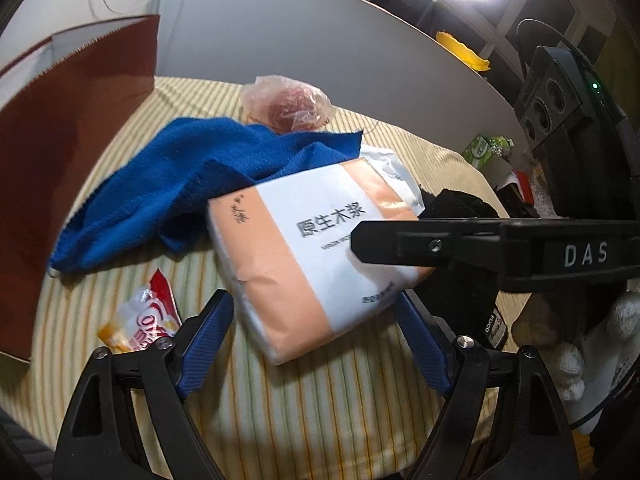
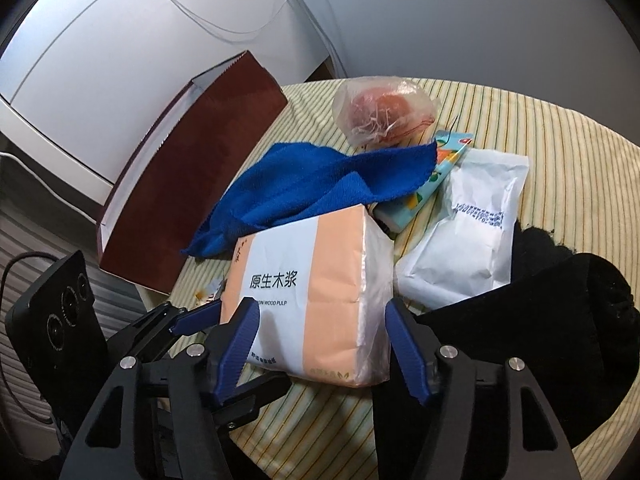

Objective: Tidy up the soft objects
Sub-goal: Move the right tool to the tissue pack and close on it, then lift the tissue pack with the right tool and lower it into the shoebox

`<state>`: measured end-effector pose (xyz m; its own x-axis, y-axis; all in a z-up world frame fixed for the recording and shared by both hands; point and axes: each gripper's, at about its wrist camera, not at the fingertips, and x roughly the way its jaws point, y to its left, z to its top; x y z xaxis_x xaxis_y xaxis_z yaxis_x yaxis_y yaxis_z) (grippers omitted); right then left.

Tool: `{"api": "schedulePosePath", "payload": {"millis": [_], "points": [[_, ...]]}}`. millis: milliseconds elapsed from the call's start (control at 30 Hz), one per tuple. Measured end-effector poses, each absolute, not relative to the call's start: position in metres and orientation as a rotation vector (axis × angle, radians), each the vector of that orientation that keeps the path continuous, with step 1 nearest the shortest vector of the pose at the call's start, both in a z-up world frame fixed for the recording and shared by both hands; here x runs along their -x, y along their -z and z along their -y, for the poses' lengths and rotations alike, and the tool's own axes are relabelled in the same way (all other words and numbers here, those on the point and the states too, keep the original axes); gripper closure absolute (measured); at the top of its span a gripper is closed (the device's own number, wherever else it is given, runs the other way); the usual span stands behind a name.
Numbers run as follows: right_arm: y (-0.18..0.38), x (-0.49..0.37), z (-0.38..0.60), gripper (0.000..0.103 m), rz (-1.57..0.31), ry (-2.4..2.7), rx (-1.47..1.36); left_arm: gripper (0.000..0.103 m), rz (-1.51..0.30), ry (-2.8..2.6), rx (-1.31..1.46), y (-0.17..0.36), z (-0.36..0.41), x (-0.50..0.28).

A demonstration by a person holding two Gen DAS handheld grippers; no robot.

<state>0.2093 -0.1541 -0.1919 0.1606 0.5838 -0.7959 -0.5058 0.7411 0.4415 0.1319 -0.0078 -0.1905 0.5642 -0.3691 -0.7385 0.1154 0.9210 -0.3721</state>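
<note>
A peach-and-white tissue pack (image 1: 316, 256) (image 2: 316, 296) lies on the striped cloth. Both grippers straddle it. My left gripper (image 1: 316, 312) is open, its blue fingers on either side of the pack's near end. My right gripper (image 2: 320, 320) is open too, with the pack between its fingers; one finger of it (image 1: 400, 242) crosses the left wrist view. A blue towel (image 1: 192, 184) (image 2: 304, 184) lies crumpled behind the pack. A clear bag with something red (image 1: 288, 104) (image 2: 380, 112) sits further back. A white pouch (image 2: 464, 232) and a black cloth (image 2: 560, 320) lie to the right.
A dark red paper bag (image 1: 68, 160) (image 2: 192, 172) stands open at the left. A small red-and-yellow snack packet (image 1: 144, 316) lies near my left finger. A patterned tissue packet (image 2: 436, 176) lies under the towel's edge. The table's round edge drops off in front.
</note>
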Motion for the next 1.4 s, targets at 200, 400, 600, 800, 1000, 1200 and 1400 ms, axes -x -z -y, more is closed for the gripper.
{"api": "schedulePosePath", "payload": {"millis": [200,400,600,800,1000,1200,1400], "points": [[0.195,-0.208,0.152,0.048,-1.185,-0.772,-0.070,0.029,-0.922,0.290,0.285,0.189,0.009,-0.129],[0.189,-0.198,0.151,0.048,-1.175,-0.773,-0.065,0.030,-0.900,0.293,0.274,0.179,0.008,-0.120],[0.170,-0.185,0.153,0.049,-1.131,-0.778,-0.066,0.029,-0.850,0.299,0.264,0.160,0.004,-0.106],[0.134,-0.172,0.143,0.048,-1.044,-0.807,-0.037,0.029,-0.765,0.275,0.243,0.126,-0.012,-0.092],[0.102,-0.167,0.112,0.049,-0.972,-0.878,-0.014,0.029,-0.697,0.222,0.241,0.100,-0.046,-0.081],[0.087,-0.169,0.067,0.049,-0.944,-0.949,0.000,0.029,-0.655,0.144,0.242,0.086,-0.086,-0.074],[0.080,-0.174,0.021,0.049,-0.939,-1.011,-0.001,0.029,-0.638,0.068,0.234,0.081,-0.119,-0.075]]}}
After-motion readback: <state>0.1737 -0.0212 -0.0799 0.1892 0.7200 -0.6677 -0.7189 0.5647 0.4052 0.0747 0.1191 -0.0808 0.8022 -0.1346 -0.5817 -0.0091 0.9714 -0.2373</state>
